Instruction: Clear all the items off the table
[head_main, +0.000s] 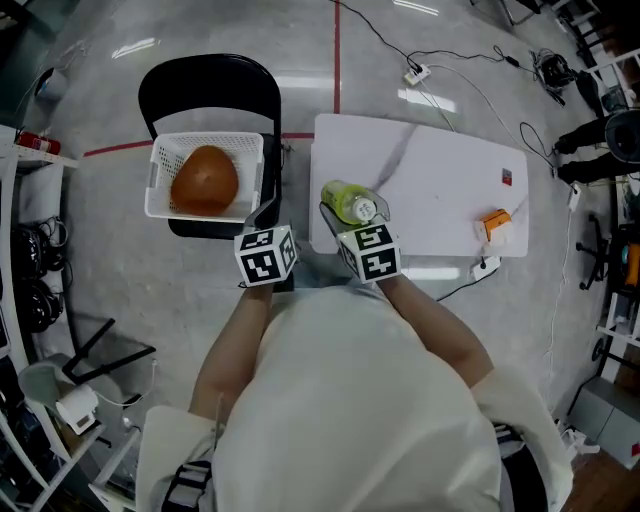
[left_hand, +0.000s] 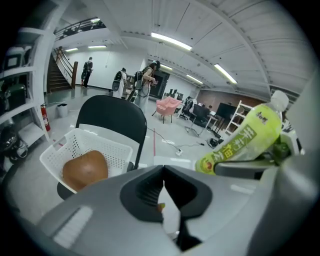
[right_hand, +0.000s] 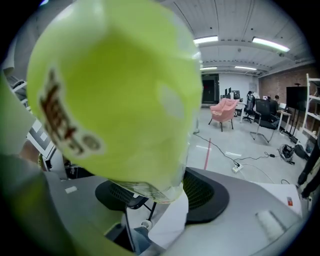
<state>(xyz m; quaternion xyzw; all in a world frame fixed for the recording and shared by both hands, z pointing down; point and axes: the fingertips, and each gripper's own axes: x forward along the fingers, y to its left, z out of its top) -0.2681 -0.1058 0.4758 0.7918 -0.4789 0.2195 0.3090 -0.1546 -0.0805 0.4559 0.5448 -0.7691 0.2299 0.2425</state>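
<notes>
Right gripper (head_main: 350, 220) – jaws spread wide and clamped on a yellow-green bottle (head_main: 347, 199). In the right gripper view the bottle fills nearly the whole frame, so the pinch is on its body. It is off the surface, above the left edge of the white tabletop (head_main: 430, 165).

Left gripper (head_main: 268, 214) – jaws pressed together with nothing between them, confirmed in the left gripper view. It hangs over the near right corner of the black chair (head_main: 205, 75), just beside the right gripper.

The bottle's long axis is tilted. From the left gripper view the white cap end rides high and to the right, the base low and toward the left gripper.

Drop site, by my reading: the white basket (head_main: 160, 170) on the chair seat, already holding a brown rounded thing (head_main: 205, 180). It lies to the left of the bottle, across the gap between tabletop and chair. The empty left gripper is nearer the basket – and sits between it and the bottle, so the carry likely has to pass over or past it.

Two things remain on the tabletop, well apart from both grippers: a small orange-and-white item (head_main: 495, 223) at the far right edge, and a small red item (head_main: 507, 177) above it. What they are is too small to tell.
</notes>
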